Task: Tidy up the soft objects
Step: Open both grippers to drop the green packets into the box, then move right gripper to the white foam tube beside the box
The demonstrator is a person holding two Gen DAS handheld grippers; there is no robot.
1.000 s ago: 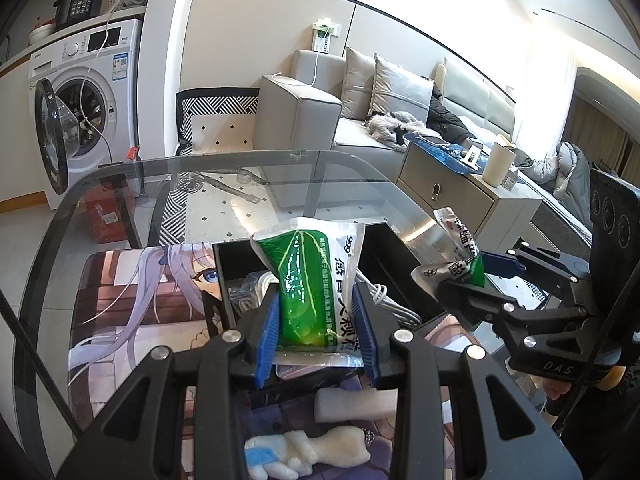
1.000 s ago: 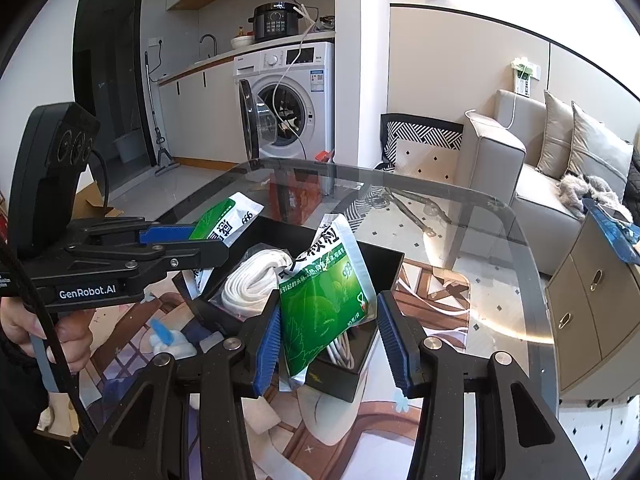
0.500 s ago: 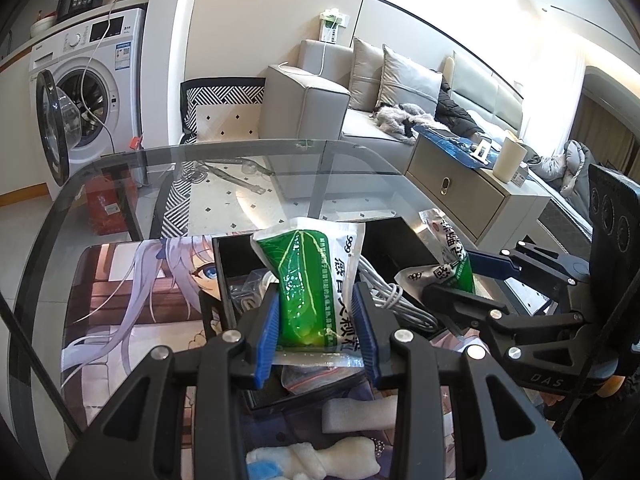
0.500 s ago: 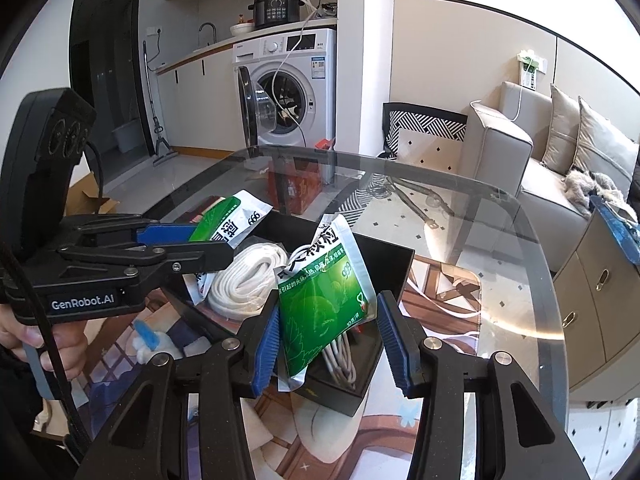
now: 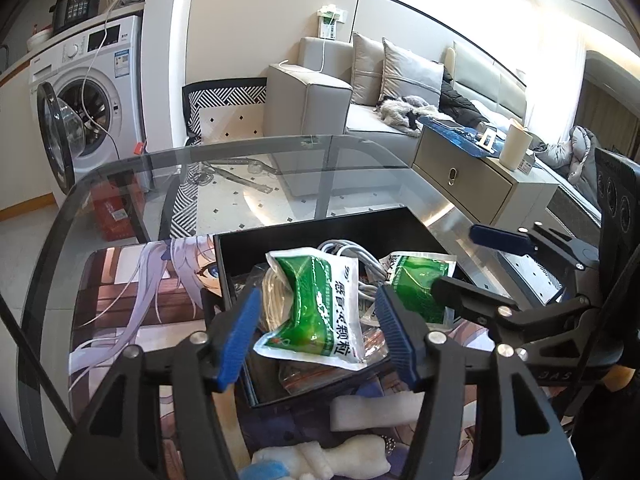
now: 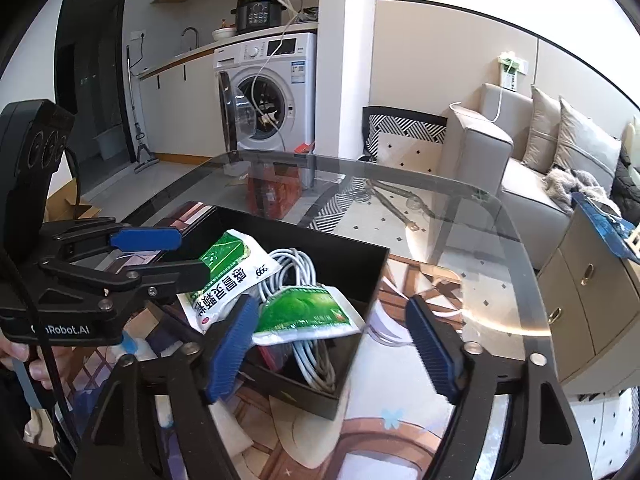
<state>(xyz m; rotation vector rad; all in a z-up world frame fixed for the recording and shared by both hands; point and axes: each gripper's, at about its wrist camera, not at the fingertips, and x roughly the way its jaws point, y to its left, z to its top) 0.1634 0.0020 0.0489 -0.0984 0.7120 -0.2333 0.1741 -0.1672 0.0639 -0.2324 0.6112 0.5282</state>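
A black open box on the glass table holds a coil of white cable and two green-and-white pouches. One pouch lies on the coil between the jaws of my left gripper. Those jaws are opening and the pads stand off it on both sides. The other pouch lies flat on the cable under my right gripper. Its jaws are opening wide and nothing is pinched.
The box sits on a printed anime mat. White foam blocks and a white-and-blue plush lie on the mat in front of it. Beyond the glass table's edge stand a sofa, a low cabinet and a washing machine.
Both grippers held a pouch upright over the box and have now opened. Both pouches have dropped and lie on the cable coil inside the box.
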